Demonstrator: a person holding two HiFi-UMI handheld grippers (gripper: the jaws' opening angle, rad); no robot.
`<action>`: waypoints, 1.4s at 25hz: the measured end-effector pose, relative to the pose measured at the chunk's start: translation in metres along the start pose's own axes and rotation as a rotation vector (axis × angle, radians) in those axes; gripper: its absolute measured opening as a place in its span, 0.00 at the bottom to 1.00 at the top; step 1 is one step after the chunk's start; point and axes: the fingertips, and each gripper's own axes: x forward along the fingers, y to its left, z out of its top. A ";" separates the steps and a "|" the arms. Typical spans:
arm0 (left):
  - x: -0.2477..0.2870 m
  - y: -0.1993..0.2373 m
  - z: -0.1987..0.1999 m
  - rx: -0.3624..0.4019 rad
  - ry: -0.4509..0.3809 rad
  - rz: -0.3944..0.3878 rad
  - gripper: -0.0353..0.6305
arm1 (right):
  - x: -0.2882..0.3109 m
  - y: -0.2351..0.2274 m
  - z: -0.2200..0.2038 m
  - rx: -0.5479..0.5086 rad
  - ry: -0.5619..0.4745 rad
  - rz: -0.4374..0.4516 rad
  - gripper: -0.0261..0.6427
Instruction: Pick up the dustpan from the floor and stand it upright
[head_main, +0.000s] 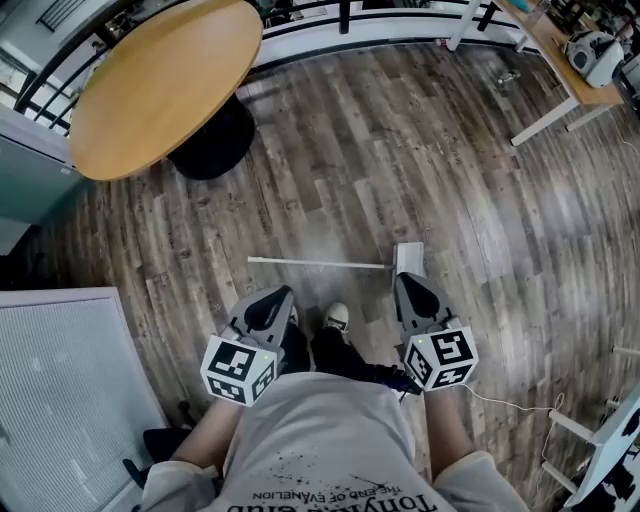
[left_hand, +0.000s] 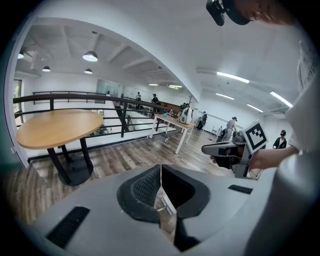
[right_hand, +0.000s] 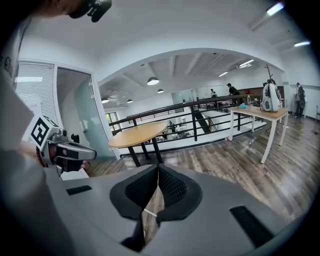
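Note:
The dustpan (head_main: 408, 257) lies flat on the wood floor, its long thin white handle (head_main: 315, 263) stretching left from the small white pan. My left gripper (head_main: 283, 292) hovers just short of the handle, jaws shut and empty. My right gripper (head_main: 405, 278) hangs close to the pan on its near side, also shut with nothing held. In the left gripper view the closed pads (left_hand: 150, 185) meet, and a white bit of the dustpan (left_hand: 167, 202) shows through the gap below them. In the right gripper view, a thin white strip of the handle (right_hand: 149, 212) shows under the shut gripper (right_hand: 158, 167).
A round wooden table (head_main: 160, 85) on a black base (head_main: 210, 140) stands at the far left. A white-legged desk (head_main: 560, 70) is at the far right, a pale ribbed panel (head_main: 60, 390) at the near left. The person's shoe (head_main: 337, 318) stands between the grippers.

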 end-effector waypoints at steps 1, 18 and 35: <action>0.000 0.005 -0.001 -0.009 0.004 0.003 0.10 | 0.003 0.001 0.000 -0.002 0.003 0.003 0.08; 0.005 0.090 -0.015 -0.046 0.063 -0.022 0.10 | 0.044 0.006 0.016 0.015 0.018 -0.080 0.08; 0.080 0.186 -0.154 -0.077 0.251 0.030 0.10 | 0.142 0.029 -0.097 0.037 0.148 0.054 0.08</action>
